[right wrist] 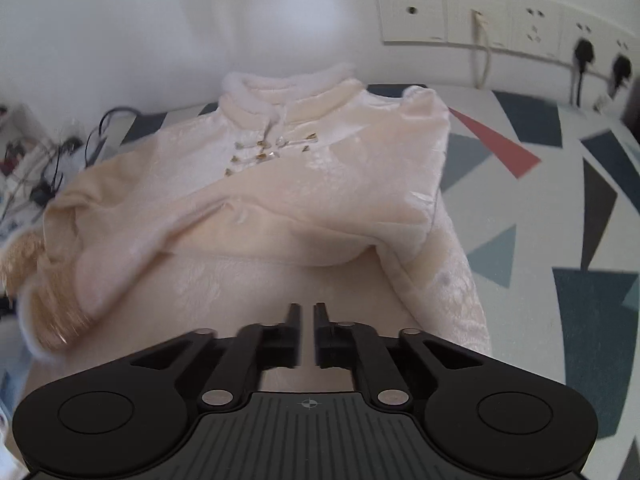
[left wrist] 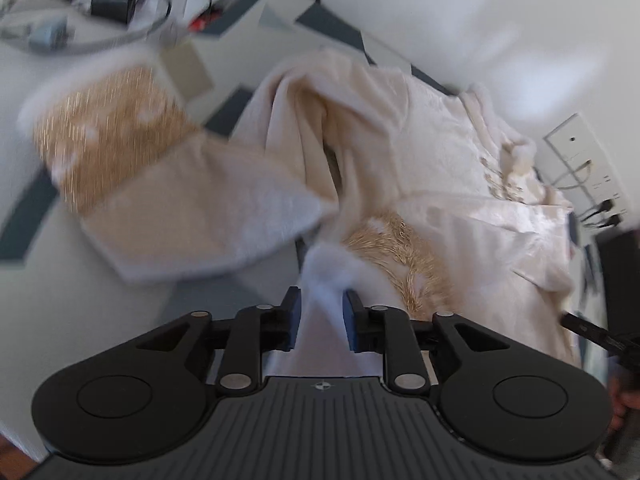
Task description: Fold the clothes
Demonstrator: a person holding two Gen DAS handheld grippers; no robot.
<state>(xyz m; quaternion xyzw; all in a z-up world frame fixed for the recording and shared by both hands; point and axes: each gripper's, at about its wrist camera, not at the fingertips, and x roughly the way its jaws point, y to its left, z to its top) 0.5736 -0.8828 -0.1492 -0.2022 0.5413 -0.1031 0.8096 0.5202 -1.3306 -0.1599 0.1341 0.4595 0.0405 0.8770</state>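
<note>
A cream velvet jacket (right wrist: 320, 168) with a fluffy white collar and gold clasps lies flat on the table, collar toward the wall. In the left wrist view one sleeve (left wrist: 168, 200) stretches left and ends in a gold-embroidered cuff (left wrist: 104, 140). The other sleeve is folded across the jacket body (left wrist: 440, 152). Its fluffy, gold-stitched cuff (left wrist: 384, 256) sits between the blue pads of my left gripper (left wrist: 322, 308), whose jaws stand a little apart on it. My right gripper (right wrist: 307, 312) hovers over the jacket's folded lower part. Only a narrow gap shows between its jaws, with nothing in it.
The table cover (right wrist: 560, 200) has grey, blue and red geometric shapes. Wall sockets (right wrist: 500, 16) with plugs and a cord line the wall behind. Cables, chargers and a clear bowl (left wrist: 112, 0) clutter the table's far left. A person's hand (left wrist: 620, 400) shows at the right edge.
</note>
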